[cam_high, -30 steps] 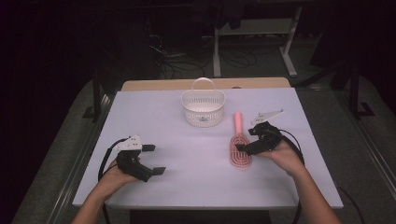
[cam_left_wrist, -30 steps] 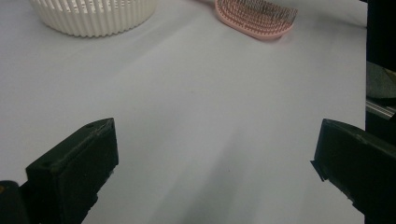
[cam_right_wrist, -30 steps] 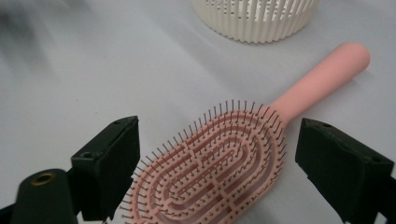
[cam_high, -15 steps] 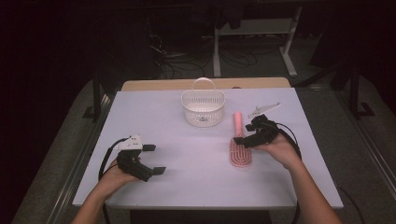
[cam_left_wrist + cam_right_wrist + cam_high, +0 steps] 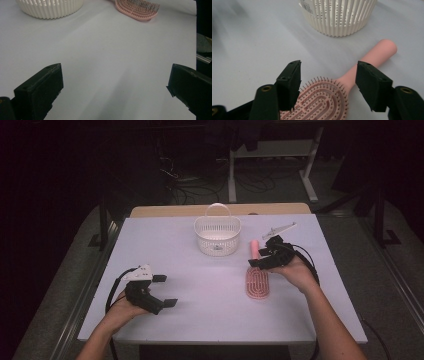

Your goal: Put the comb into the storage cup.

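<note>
Straddling the pink hairbrush [image 5: 329, 97] near its neck, the right gripper [image 5: 328, 75] stood spread wide, pinching nothing; the left gripper [image 5: 115, 82] gaped over bare table [image 5: 105, 50].

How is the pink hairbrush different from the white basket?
The hairbrush is pink; the basket is white. The hairbrush lies flat on the table with its bristles up, while the basket stands upright with a handle arched over it. The hairbrush is long and narrow; the basket is round and wider. The right tongs are open over the hairbrush, but nothing reaches for the basket. Both rest on the same white table.
</note>
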`<state>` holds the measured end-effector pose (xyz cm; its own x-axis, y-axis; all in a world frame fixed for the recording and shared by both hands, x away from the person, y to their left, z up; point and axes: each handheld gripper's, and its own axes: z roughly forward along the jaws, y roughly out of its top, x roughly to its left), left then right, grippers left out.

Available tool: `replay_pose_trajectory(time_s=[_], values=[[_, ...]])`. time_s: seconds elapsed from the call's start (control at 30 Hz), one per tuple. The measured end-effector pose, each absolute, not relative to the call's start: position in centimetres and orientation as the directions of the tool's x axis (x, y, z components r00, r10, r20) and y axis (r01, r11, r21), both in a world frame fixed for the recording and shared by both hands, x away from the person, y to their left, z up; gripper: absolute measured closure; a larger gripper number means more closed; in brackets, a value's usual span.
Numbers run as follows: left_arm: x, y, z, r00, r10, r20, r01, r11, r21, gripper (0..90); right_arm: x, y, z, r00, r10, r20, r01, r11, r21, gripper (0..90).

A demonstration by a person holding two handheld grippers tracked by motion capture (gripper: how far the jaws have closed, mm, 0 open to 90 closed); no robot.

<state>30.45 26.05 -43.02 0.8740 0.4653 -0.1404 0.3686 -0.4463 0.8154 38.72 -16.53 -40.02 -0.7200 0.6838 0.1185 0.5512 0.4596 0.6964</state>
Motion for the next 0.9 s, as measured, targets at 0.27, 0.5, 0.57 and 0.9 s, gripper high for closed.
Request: replay_pose_trajectory(time_s=[0.27,0.5,0.57,0.9], values=[[30.5,26.1,-43.0,0.874,0.464,-0.140,0.368,-0.446,0.816,0.0,39.9,-16.2,-39.9,-0.716,0.688,0.116,0.558,0.465,0.688,49.2],[30.5,26.1,-43.0,0.874,0.465,-0.141,0.368,-0.446,0.816,0.0,40.9,-16.0,-39.8,-0.714,0.691,0.111,0.564,0.474,0.677,60.0],[30.5,26.1,-43.0,0.875,0.463,-0.141,0.368,-0.447,0.815,0.0,41.1,-15.8,-39.9,-0.714,0.692,0.108,0.566,0.479,0.672,63.2],[30.5,26.1,-43.0,0.875,0.464,-0.140,0.367,-0.445,0.817,0.0,42.4,-15.2,-40.1,-0.718,0.689,0.101,0.567,0.494,0.659,79.0]])
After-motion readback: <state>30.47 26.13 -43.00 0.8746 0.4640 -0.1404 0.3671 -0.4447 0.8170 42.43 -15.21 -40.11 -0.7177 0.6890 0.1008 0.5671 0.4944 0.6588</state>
